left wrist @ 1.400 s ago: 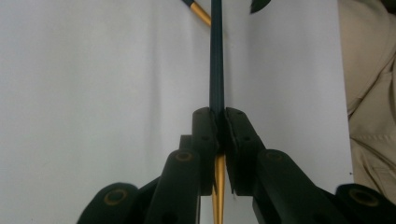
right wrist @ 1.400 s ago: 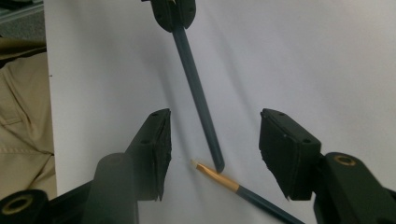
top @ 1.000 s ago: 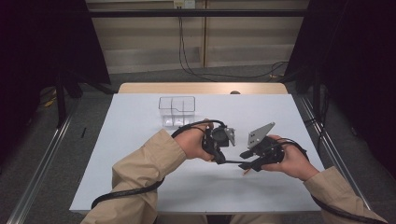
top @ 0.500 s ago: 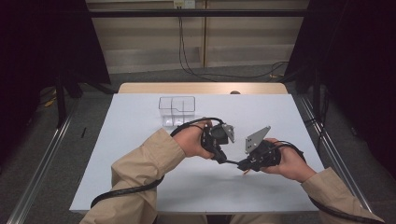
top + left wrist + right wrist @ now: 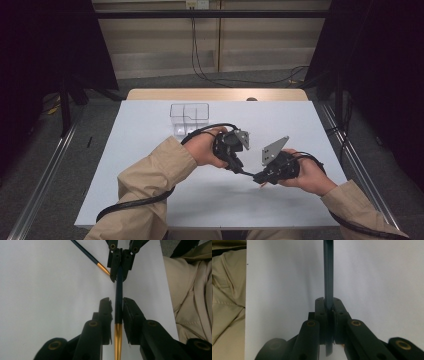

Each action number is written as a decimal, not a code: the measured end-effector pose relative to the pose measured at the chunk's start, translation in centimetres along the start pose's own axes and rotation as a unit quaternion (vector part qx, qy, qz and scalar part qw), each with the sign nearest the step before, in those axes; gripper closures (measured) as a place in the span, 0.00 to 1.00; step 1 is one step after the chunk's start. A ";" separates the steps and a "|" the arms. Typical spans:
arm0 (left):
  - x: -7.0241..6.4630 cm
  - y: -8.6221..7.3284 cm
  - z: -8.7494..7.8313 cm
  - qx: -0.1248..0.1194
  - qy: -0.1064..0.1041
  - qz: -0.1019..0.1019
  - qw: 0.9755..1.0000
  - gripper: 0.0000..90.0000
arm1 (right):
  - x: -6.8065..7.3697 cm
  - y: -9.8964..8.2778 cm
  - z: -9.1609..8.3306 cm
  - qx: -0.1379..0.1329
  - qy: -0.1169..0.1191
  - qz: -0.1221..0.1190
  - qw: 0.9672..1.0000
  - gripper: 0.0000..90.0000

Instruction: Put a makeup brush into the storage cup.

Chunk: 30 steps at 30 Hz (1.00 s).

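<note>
A dark blue stick (image 5: 119, 290) with a gold end runs between the two grippers above the white table (image 5: 150, 150). My right gripper (image 5: 328, 301) is shut on the stick (image 5: 328, 270), and it shows from the other side too (image 5: 119, 277). The left gripper (image 5: 117, 302) has just been opening its jaws. The stick lies between its pads with a thin gap on each side. From above, the left gripper (image 5: 243, 171) and the right gripper (image 5: 257, 179) meet tip to tip near the table's middle. A second blue stick (image 5: 86, 252) with a gold tip lies on the table.
A clear plastic box (image 5: 189, 117) with compartments stands at the back of the table, left of centre. Black cables trail from both grippers over the front edge. Beige sleeves come in from the bottom.
The right gripper's grey plate has tilted and sunk slightly. Both hands have kept their place at the table's middle.
</note>
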<state>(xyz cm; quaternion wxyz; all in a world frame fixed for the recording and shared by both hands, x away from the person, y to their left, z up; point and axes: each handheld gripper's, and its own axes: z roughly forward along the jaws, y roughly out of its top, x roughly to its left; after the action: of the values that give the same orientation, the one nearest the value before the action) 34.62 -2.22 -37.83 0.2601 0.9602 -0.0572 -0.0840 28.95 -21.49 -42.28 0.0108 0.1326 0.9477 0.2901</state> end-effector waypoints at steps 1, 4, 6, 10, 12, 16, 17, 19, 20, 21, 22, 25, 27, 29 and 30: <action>0.0 0.0 -0.1 0.000 0.001 0.002 1.000 0.82 | 0.0 0.0 0.1 -0.002 0.000 -0.001 1.000 0.95; 0.1 -0.3 -0.3 -0.008 0.008 -0.003 1.000 0.78 | 0.0 0.0 0.2 -0.004 0.002 0.000 1.000 0.95; 0.2 -0.5 -0.5 -0.019 0.013 -0.005 1.000 0.71 | -0.1 -0.1 0.4 -0.005 0.002 0.001 1.000 0.95; 0.2 -1.0 -0.9 -0.042 0.020 -0.013 0.999 0.58 | -0.2 -0.2 0.7 -0.010 0.000 0.005 1.000 0.95; 0.2 -1.3 -1.0 -0.052 0.022 -0.015 0.998 0.51 | -0.2 -0.3 0.7 -0.013 -0.001 0.012 1.000 0.95; 0.3 -2.1 -1.0 -0.077 0.027 -0.027 0.996 0.40 | -0.3 -0.3 0.7 -0.023 -0.003 0.015 1.000 0.95; 0.4 -2.3 -1.0 -0.084 0.029 -0.030 0.996 0.36 | -0.3 -0.3 0.7 -0.024 -0.005 0.018 1.000 0.95; 0.5 -2.7 -1.1 -0.103 0.028 -0.046 0.993 0.30 | -0.3 -0.3 0.8 -0.028 -0.006 0.022 0.999 0.95; 0.6 -2.9 -1.1 -0.109 0.027 -0.045 0.993 0.27 | -0.3 -0.3 0.8 -0.033 -0.005 0.022 0.999 0.95; 0.6 -3.1 -1.2 -0.113 0.029 -0.046 0.992 0.25 | -0.3 -0.4 0.7 -0.034 -0.005 0.028 0.999 0.95; 0.6 -3.2 -1.2 -0.116 0.032 -0.048 0.992 0.24 | -0.4 -0.4 0.8 -0.039 -0.006 0.029 0.999 0.95; 0.7 -3.6 -1.4 -0.125 0.034 -0.059 0.990 0.22 | -0.5 -0.7 0.8 -0.047 -0.009 0.036 0.998 0.95; 0.9 -3.9 -1.6 -0.138 0.041 -0.071 0.987 0.19 | -0.5 -0.9 0.9 -0.058 -0.008 0.042 0.997 0.95; 1.0 -4.1 -1.8 -0.155 0.042 -0.083 0.984 0.17 | -0.7 -1.1 1.0 -0.071 -0.007 0.049 0.996 0.95; 1.0 -4.3 -1.8 -0.161 0.043 -0.086 0.982 0.16 | -0.7 -1.2 1.0 -0.073 -0.011 0.055 0.996 0.95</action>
<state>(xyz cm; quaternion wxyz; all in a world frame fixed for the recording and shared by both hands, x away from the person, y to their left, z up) 36.26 2.17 -38.58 0.4056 0.9097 0.0515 -0.0733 29.38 -22.07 -43.78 0.0148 0.1865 0.9151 0.3571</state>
